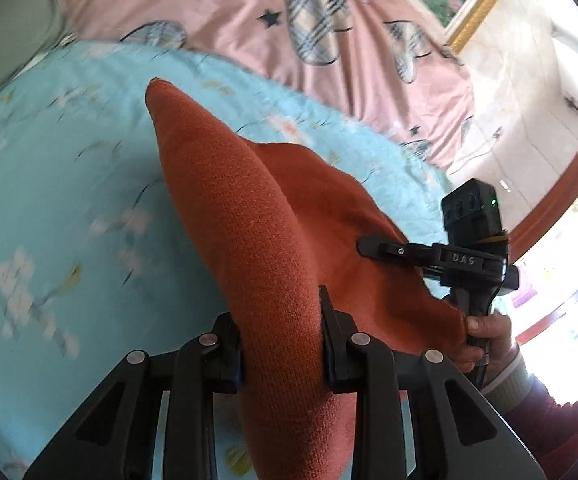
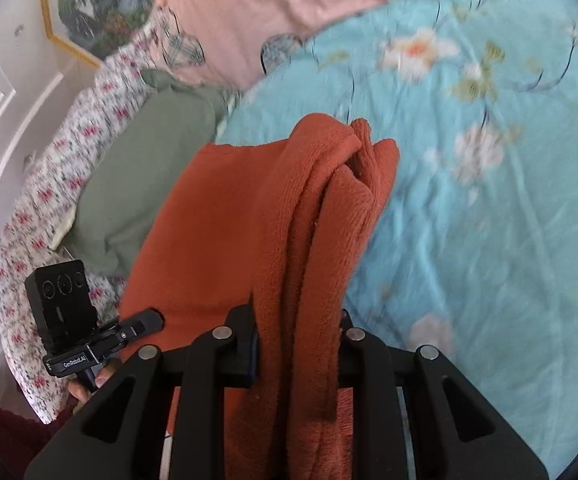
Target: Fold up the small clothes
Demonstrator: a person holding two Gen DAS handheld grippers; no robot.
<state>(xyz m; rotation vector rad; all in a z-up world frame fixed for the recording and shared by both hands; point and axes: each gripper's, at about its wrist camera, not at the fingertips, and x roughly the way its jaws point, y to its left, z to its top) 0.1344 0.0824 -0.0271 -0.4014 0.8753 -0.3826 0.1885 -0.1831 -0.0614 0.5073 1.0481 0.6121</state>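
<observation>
One rust-orange knitted garment [image 1: 249,216], the only piece of clothing in hand, hangs lifted over a pale blue floral bedspread [image 1: 61,184], pinched at two points by the two hand-held grippers. In the left wrist view, the left gripper [image 1: 281,344] is clamped on a thick rolled edge at 6 o'clock, while the right gripper [image 1: 369,247] bites the cloth's far edge at 3 o'clock, a hand [image 1: 485,338] on its handle. The right wrist view shows that gripper [image 2: 299,344] closed on several bunched layers, the left gripper [image 2: 149,320] at 8 o'clock. The fabric looks soft, limp and light, likely to sag and bunch between grips; corners or hems appear the best holds. One green pillow [image 2: 145,184] lies at 9 o'clock, with one pink patterned quilt [image 1: 249,12] at 12 o'clock.
</observation>
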